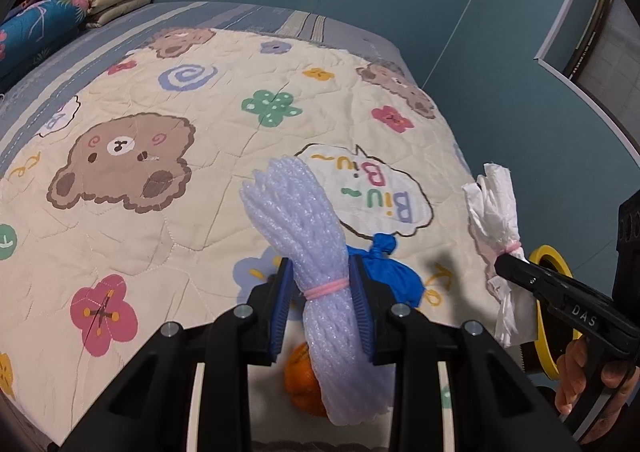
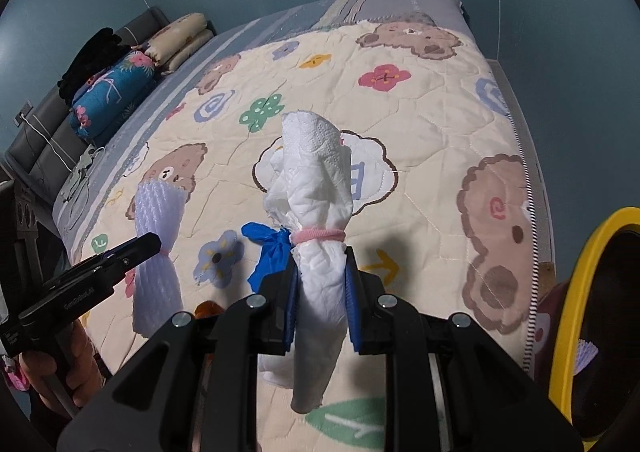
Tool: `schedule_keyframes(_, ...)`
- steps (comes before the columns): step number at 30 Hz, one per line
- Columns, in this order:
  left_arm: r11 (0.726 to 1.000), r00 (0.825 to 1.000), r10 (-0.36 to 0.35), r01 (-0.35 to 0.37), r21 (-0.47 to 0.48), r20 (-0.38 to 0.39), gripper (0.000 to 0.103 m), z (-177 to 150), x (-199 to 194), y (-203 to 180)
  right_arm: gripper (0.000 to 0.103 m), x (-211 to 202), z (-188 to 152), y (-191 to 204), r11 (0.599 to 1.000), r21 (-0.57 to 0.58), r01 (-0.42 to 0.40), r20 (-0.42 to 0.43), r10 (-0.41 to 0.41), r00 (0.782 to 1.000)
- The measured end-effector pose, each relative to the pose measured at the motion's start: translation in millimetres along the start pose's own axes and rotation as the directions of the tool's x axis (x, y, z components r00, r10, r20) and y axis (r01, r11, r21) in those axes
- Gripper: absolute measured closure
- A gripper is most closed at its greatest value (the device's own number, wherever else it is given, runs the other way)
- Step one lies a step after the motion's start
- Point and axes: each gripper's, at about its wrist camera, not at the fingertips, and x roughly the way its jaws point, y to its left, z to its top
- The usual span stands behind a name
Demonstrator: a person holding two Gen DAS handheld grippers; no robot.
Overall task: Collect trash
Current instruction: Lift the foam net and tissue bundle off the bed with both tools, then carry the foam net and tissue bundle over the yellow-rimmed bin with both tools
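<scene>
The left tool (image 1: 320, 300) pinches a light, squashy foam-net bundle (image 1: 308, 236) near its pink band above the bed (image 1: 168, 228), the right tool (image 2: 322, 304) a soft, tearable tissue bundle (image 2: 316, 188) likewise.

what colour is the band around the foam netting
Pink band around the foam netting, clearest in left wrist view.

Black claw (image 1: 322, 302), blue ribbed pads (image 1: 280, 304)

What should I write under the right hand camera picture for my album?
Right gripper holds a tied white paper bundle above the bear quilt, beside a yellow-rimmed bin.
</scene>
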Motion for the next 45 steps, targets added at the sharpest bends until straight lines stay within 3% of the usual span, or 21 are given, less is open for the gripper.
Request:
schedule_keyframes(19, 0.994, 0.997, -0.069, 0.067, 0.088, 0.022, 0.076, -12, -38, -62, 0.083, -80, -17, -31, 0.999, 0.030, 0.017, 0.102, -0.020, 0.995)
schedule_keyframes(45, 0.955, 0.987, -0.158, 0.154, 0.252, -0.003, 0.076, -9, -42, -169, 0.083, -159, -36, -106, 0.986, 0.145, 0.078, 0.202, -0.107, 0.973)
